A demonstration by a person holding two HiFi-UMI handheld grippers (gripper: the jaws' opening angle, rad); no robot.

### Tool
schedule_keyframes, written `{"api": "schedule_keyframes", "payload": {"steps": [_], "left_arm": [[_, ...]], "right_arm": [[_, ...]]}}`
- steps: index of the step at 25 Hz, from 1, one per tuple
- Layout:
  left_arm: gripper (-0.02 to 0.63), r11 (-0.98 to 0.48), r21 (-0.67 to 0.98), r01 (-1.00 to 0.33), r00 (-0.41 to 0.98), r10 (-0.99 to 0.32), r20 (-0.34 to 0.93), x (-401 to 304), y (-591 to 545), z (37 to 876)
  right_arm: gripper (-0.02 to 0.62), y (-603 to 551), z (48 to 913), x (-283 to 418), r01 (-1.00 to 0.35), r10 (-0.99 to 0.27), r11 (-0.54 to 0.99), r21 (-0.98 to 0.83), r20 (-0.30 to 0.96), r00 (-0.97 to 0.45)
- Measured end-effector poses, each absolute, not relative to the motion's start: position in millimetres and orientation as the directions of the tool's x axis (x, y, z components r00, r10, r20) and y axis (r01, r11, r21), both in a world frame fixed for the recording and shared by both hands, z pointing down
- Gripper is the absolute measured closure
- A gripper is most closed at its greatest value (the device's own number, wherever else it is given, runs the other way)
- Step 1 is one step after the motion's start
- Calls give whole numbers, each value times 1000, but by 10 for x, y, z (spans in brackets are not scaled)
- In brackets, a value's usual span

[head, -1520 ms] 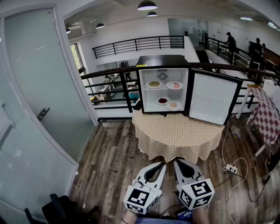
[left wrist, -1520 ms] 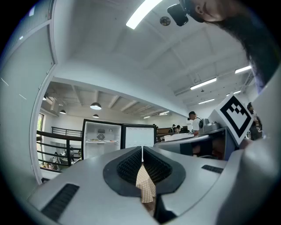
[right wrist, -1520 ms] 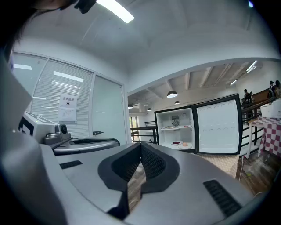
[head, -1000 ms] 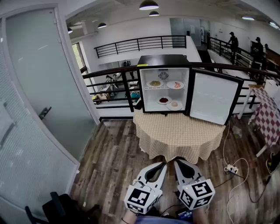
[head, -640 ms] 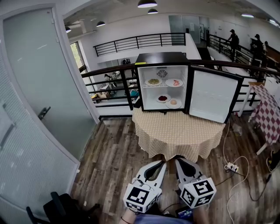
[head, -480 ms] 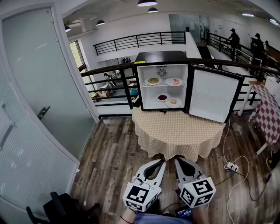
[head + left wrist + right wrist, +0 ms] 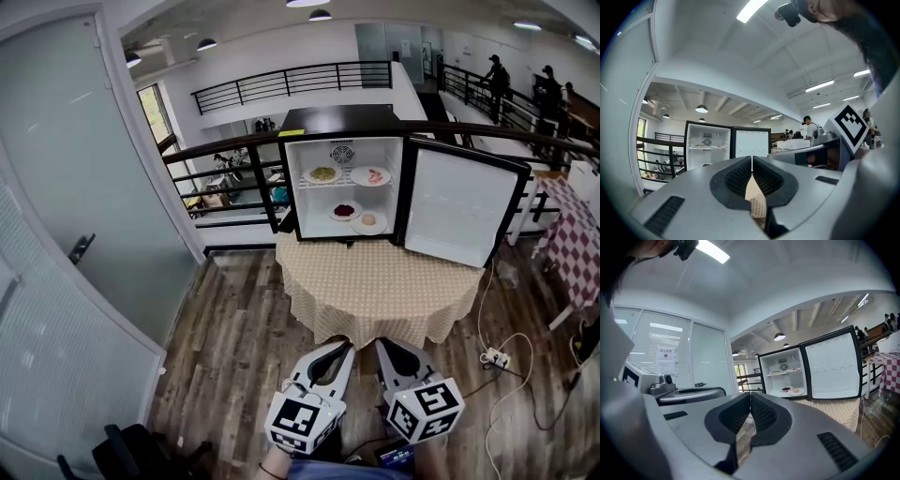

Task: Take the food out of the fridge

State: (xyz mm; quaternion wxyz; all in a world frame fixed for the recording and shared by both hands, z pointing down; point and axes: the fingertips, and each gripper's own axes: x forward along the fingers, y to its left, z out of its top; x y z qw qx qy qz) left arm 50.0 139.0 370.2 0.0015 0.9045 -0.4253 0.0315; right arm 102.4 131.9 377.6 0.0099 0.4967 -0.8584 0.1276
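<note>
**A:** Where is the food?

**B:** It's on four plates inside the mini fridge [image 7: 342, 120]. The fridge stands at the far edge of the round table [image 7: 375, 291], with its fridge door [image 7: 459, 206] swung open to the right. On the upper shelf, a plate of yellow noodles [image 7: 322, 174] sits left and a plate of pink food [image 7: 372, 175] right. On the lower shelf are a plate of dark red food [image 7: 345, 212] and a plate with a pale bun [image 7: 369, 222].

**A:** And the grippers?

**B:** The left gripper [image 7: 345, 349] and right gripper [image 7: 382, 345] are side by side at the table's near edge, well apart from the fridge. Each has its jaws pressed together on nothing.

**A:** What could go wrong?

**B:** Several things, I think. Jaws that arrive closed would shove a plate deeper instead of taking its rim. A pinch on one thin rim could let the plate tip and spill. The open door narrows the right side, so the right gripper may knock it. The power strip [image 7: 494, 361] on the floor at the right is also a trip risk.
</note>
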Motion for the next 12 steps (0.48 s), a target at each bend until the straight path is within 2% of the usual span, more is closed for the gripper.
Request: {"api": "schedule_keyframes", "payload": {"steps": [12], "left_arm": [[586, -639, -14, -769, 637, -769, 54, 149, 226, 3646]], "right_arm": [[578, 225, 3808, 673, -852, -841, 476, -217, 169, -514]]}}
